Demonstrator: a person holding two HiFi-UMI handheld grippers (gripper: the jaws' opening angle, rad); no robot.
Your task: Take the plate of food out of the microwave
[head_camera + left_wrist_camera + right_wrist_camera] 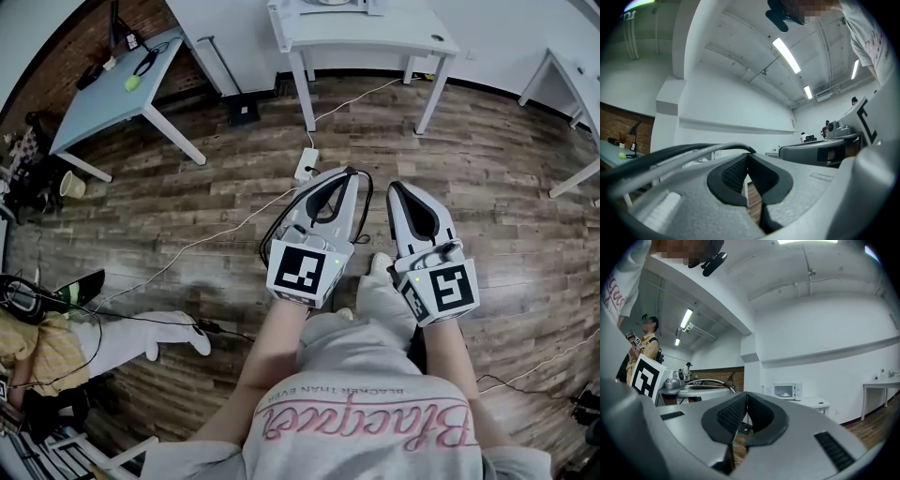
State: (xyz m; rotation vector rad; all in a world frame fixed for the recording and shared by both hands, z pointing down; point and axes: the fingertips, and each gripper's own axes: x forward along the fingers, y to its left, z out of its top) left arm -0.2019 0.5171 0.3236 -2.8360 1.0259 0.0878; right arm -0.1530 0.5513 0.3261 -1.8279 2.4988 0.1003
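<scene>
— Well, is there any writing to read?

— Only on the person's shirt [366, 417], which lies behind both grippers in the head view. Large pink script runs across it, upside down from that camera. It begins "Bla", and I cannot read the rest with certainty. The small capitals beside it read "BLACKER THAN EVER". The left marker cube [305, 270] and the right marker cube [448, 289] carry black-and-white square patterns, no words.

— Where is the microwave?

— The microwave [787, 391] shows in the right gripper view. It is ahead of the right gripper [747, 394], a little to the right of its jaw tips and well apart from it. It stands upright on a white table [814, 402] by the wall. It is too small for any brand or label to be read.

— Which way does it point?

— Its windowed front faces back toward the gripper. Its long side runs level, left to right across the line the gripper looks along.

— And the plate of food?

— The plate of food [785, 394] shows only as a pale shape low behind the microwave's window. It is too small to tell its outline or which way it lies.

— How do the jaws stand?

— The right gripper's jaws are pressed together with nothing between them. The left gripper [748, 155] is the same, its dark pads meeting at the tips. The two grippers are side by side, close together, pointing forward over the wooden floor [487, 141].
</scene>
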